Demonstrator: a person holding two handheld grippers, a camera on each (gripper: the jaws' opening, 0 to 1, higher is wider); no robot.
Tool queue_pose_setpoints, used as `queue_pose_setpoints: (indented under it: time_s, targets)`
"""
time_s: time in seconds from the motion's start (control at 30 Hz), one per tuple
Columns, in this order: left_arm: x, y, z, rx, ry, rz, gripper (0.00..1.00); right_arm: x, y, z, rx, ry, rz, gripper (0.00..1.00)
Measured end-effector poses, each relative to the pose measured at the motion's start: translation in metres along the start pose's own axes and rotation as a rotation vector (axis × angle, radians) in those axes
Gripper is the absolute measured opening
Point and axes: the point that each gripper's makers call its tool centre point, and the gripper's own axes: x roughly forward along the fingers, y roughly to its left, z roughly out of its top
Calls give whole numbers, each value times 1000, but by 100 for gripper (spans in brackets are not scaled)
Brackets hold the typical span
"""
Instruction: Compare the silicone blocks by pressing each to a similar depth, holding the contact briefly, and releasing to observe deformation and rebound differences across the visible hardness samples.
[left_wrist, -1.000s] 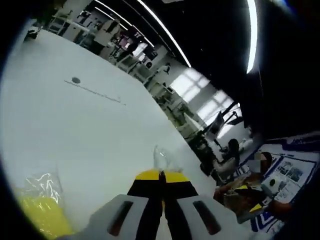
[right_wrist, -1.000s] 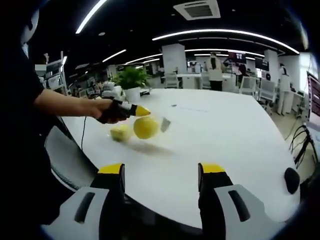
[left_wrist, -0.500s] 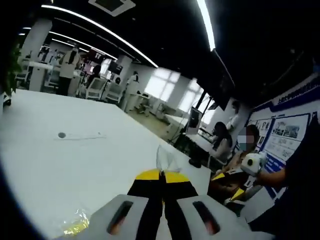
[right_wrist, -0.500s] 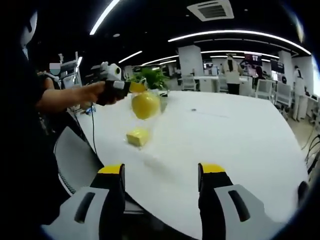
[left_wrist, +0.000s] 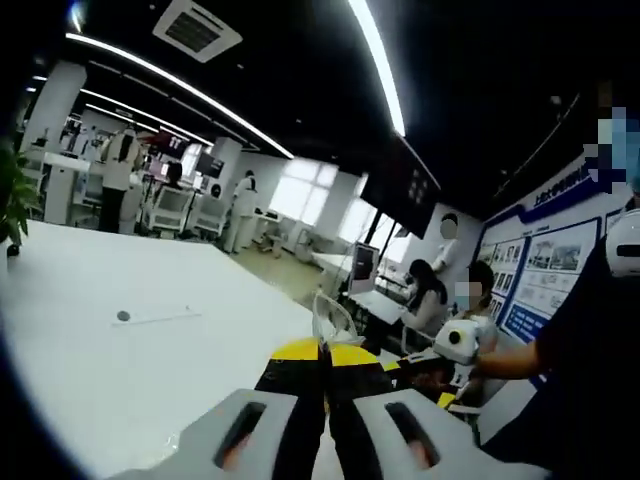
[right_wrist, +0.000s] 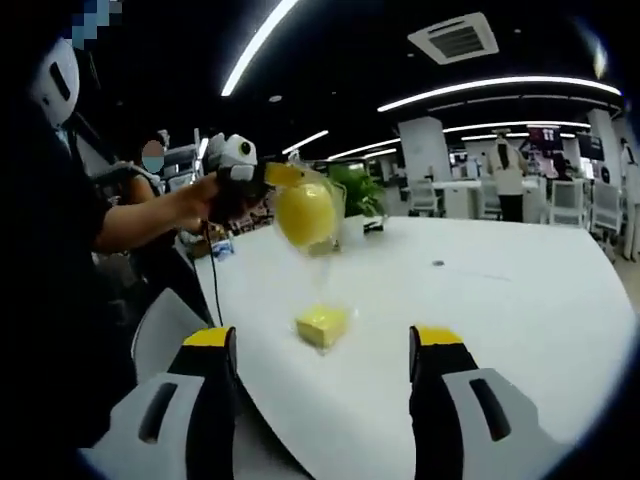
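Note:
In the right gripper view, my left gripper (right_wrist: 284, 175) is held up in a hand at upper left, shut on the top of a clear bag. A round yellow silicone block (right_wrist: 305, 213) hangs in that bag above the white table (right_wrist: 500, 330). A flat yellow block (right_wrist: 322, 325) in its own clear wrap lies on the table below it. My right gripper (right_wrist: 322, 340) stands open at the near table edge, nothing between its jaws. In the left gripper view, my left gripper (left_wrist: 322, 350) pinches the clear bag's edge (left_wrist: 332, 318), and the block is hidden below.
The table's near edge curves past a grey chair (right_wrist: 165, 330) at left. A potted plant (right_wrist: 360, 190) and small items stand at the far end. People sit at desks (left_wrist: 430, 300) beyond the table. The right gripper (left_wrist: 420, 380) shows at right, in a hand.
My left gripper has lifted the bagged round block from just above the table to well above it. The flat block stayed on the table. The right gripper stayed open.

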Motion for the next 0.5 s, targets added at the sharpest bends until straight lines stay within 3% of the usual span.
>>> queue_pose_setpoints:
  time_s: [0.07,0.2,0.5]
  targets:
    - [1,-6,5,-3,-25,-27,0,5,-1,10,-26,-44,-6,74]
    - [4,-16,9,-6,-29,-49,0,16,8,27,-50,-107,33,69]
    - [8,-44,13,-30,-31,-119,0,44,16,53,-119,-182,79,60]
